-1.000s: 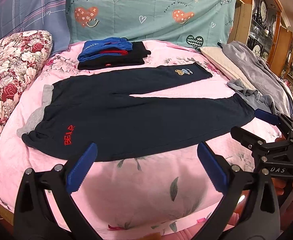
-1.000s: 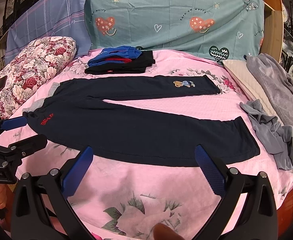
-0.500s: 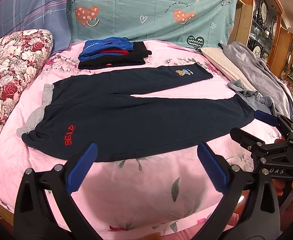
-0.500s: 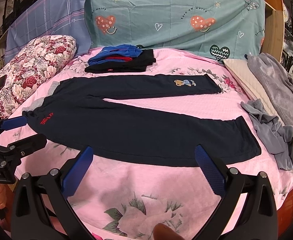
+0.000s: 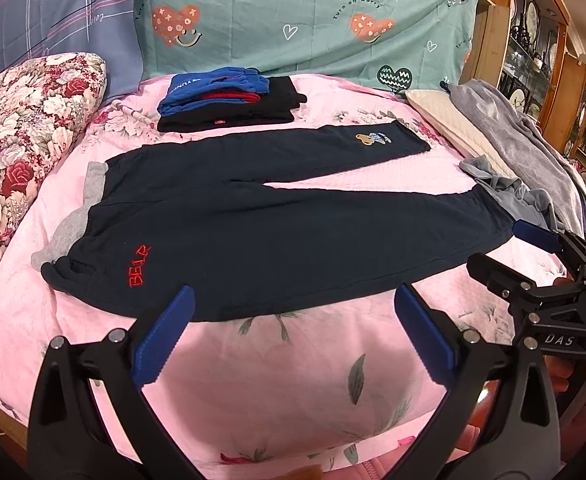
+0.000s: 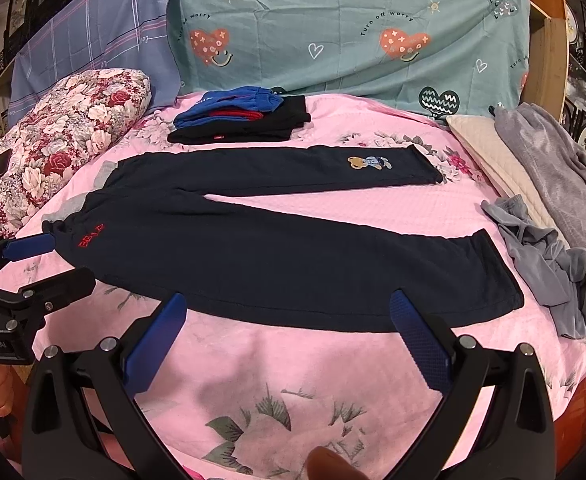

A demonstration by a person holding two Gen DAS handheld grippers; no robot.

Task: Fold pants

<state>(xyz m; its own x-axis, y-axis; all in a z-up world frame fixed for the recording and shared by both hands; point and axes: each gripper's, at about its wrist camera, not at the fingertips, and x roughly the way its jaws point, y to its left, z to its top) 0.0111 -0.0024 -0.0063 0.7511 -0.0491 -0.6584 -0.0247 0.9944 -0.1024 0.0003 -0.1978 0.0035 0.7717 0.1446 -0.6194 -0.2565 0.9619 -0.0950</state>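
- Grippers first: the left gripper (image 5: pixel 291 334) has its blue fingers spread wide and grasps nothing; it hangs above the pink bedspread (image 5: pixel 285 380), just before the near edge of the pants.
- The right gripper (image 6: pixel 287 338) is released in the same way, jaws far apart, and nothing is between them.
- Each gripper shows at the side in the other's view, near one end of the pants.
- The dark navy pants (image 6: pixel 277 256) lie flat on the bedspread, legs apart in a narrow V, with the grey waistband at the left and the hems at the right.
- Red letters are near the waist, and a small bear patch (image 6: pixel 369 163) is on the far leg.
- Behind the pants is a pile of folded clothes (image 6: pixel 241 118); at the right lies crumpled grey clothing (image 6: pixel 549 256), and at the left a flowered pillow (image 6: pixel 61 136).
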